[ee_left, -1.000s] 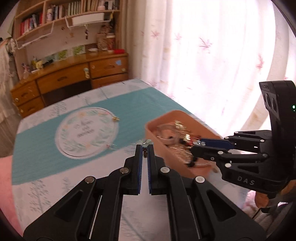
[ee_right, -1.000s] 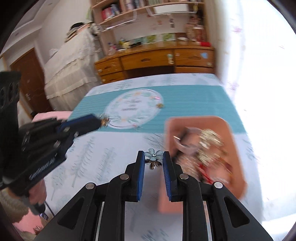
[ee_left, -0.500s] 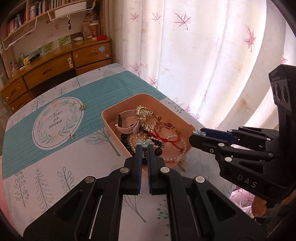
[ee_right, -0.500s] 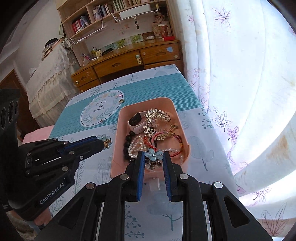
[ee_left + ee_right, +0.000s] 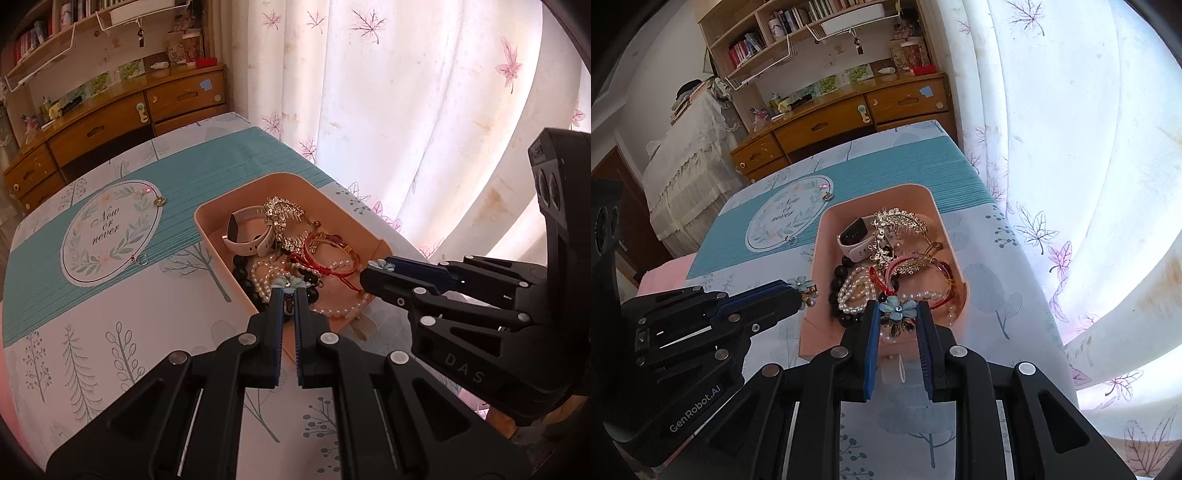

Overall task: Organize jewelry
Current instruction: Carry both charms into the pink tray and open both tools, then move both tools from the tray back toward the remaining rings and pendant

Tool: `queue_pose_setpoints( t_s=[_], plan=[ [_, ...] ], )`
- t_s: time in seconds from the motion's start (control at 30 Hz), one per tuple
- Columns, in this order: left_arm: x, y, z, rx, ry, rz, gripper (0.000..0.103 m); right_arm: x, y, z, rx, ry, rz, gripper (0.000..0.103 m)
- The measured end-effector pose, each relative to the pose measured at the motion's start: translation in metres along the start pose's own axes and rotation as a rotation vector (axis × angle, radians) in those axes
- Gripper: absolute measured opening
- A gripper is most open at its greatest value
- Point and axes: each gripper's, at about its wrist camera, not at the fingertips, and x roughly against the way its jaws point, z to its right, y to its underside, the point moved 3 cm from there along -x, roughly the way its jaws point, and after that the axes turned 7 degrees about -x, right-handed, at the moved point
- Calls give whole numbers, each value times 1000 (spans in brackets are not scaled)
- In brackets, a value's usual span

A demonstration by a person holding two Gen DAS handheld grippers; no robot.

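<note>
The left gripper (image 5: 287,295) is clamped on a blue flower earring (image 5: 287,282), its fingers drawn nearly together with the petals showing just past the tips, and it hangs over the near edge of the pink tray (image 5: 210,229). The right gripper (image 5: 897,314) is clamped on a second blue flower earring (image 5: 897,309), its fingers set a little wider around the flower, and it too sits above the near end of the pink tray, with dark dangling parts of the earring hanging between the fingers. In the left wrist view the right gripper comes in from the right with its flower at the tip, just beside the tray's near right corner. The tray stands on the desk (image 5: 92,332), which is covered by a cloth printed with trees and a teal band. Inside the tray lie a pale pink watch (image 5: 251,236), a silver hair comb (image 5: 282,214), a red cord bracelet (image 5: 325,262), white pearl strands (image 5: 266,275) and dark beads (image 5: 242,273), all heaped together and touching. On the round "Now or never" emblem (image 5: 107,236) of the cloth, well apart from the tray, lie a small gold piece (image 5: 159,201), a pink stone (image 5: 146,190) and a small ring (image 5: 140,260)
</note>
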Motion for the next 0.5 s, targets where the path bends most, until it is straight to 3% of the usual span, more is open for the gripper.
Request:
queue_pose_setpoints(
  t_s=[0.5],
  plan=[
    [-4, 9, -4, 1, -9, -54, 4, -27, 4, -9, 0, -6, -51, 20]
  ],
)
